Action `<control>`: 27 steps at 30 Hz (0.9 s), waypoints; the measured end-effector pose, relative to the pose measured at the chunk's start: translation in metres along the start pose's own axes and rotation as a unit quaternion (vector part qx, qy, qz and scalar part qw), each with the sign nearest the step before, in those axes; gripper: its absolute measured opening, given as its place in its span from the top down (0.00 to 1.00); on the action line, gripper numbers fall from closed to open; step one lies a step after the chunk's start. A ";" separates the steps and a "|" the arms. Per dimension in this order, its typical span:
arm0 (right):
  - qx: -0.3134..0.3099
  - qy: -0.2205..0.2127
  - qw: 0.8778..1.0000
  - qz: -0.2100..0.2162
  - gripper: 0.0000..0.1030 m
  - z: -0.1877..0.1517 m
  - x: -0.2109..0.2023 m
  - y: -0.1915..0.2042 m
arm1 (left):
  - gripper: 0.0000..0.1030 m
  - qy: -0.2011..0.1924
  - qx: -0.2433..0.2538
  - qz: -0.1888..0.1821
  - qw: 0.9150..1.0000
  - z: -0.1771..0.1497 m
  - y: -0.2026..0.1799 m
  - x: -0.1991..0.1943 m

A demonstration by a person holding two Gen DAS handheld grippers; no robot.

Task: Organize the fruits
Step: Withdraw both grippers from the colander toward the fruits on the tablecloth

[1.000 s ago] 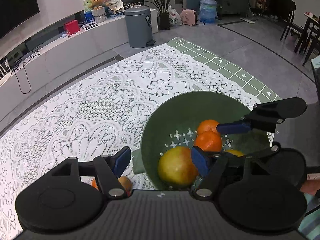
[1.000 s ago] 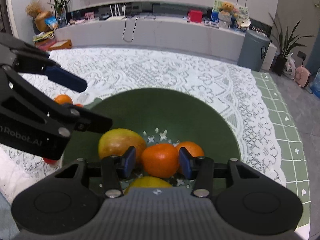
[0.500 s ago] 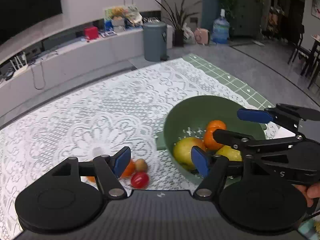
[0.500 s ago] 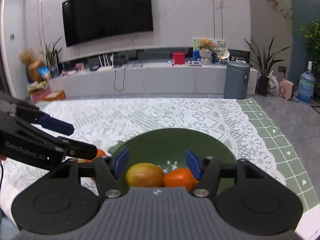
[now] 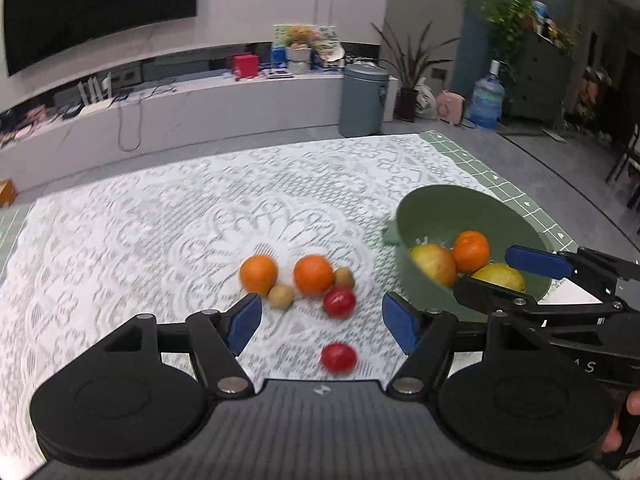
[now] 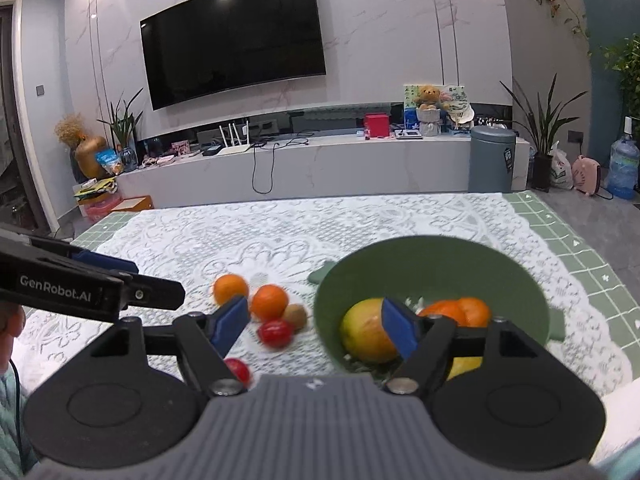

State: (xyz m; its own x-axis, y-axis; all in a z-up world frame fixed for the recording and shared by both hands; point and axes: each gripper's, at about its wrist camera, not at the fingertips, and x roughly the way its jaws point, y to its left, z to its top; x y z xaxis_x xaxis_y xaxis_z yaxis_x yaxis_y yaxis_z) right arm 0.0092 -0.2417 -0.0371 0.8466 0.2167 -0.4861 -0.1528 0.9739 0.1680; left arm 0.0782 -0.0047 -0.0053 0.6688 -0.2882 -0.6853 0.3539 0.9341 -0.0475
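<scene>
Table (image 5: 500, 184): covered w/ lace cloth (image 5: 160, 240).
On cloth: bowl (image 5: 424, 208), 2 oranges (image 5: 258, 273), 2 kiwis (image 5: 281, 296), 2 tomatoes (image 5: 339, 302).

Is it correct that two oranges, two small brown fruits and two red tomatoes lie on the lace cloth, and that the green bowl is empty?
Not quite: the green bowl is not empty. The left wrist view shows a yellow-red fruit, an orange and a lemon inside it. The rest holds: two oranges, two small brown fruits and two red tomatoes lie on the lace cloth.
</scene>
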 end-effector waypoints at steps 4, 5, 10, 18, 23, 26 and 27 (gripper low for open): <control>0.019 0.008 1.000 -0.012 0.31 -0.014 -0.001 0.013 | 0.21 -0.008 -0.020 0.007 1.000 -0.017 0.009 -0.006; 0.018 0.010 1.000 -0.016 0.31 -0.017 0.000 0.016 | 0.21 -0.011 -0.021 0.008 1.000 -0.021 0.011 -0.007; 0.002 0.026 0.999 -0.026 0.31 -0.029 0.007 0.028 | 0.21 -0.018 -0.023 0.017 0.999 -0.041 0.015 -0.007; -0.040 0.040 0.998 -0.037 0.32 -0.039 0.021 0.039 | 0.24 -0.007 -0.036 0.017 0.999 -0.068 0.021 0.002; -0.073 0.047 0.996 -0.033 0.39 -0.044 0.029 0.047 | 0.32 0.005 -0.035 0.010 0.999 -0.075 0.024 0.012; -0.093 0.056 0.994 -0.017 0.51 -0.046 0.038 0.053 | 0.39 0.007 -0.039 0.006 0.999 -0.076 0.027 0.018; -0.100 0.058 0.993 -0.011 0.54 -0.047 0.041 0.056 | 0.41 0.009 -0.043 0.001 0.999 -0.076 0.028 0.020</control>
State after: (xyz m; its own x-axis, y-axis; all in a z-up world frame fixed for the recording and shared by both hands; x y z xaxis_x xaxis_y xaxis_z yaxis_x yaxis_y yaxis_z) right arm 0.0114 -0.1753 -0.0883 0.7888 0.1899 -0.5845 -0.2424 0.9701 -0.0119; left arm 0.0521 0.0319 -0.0756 0.6571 -0.2832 -0.6986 0.2942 0.9496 -0.1083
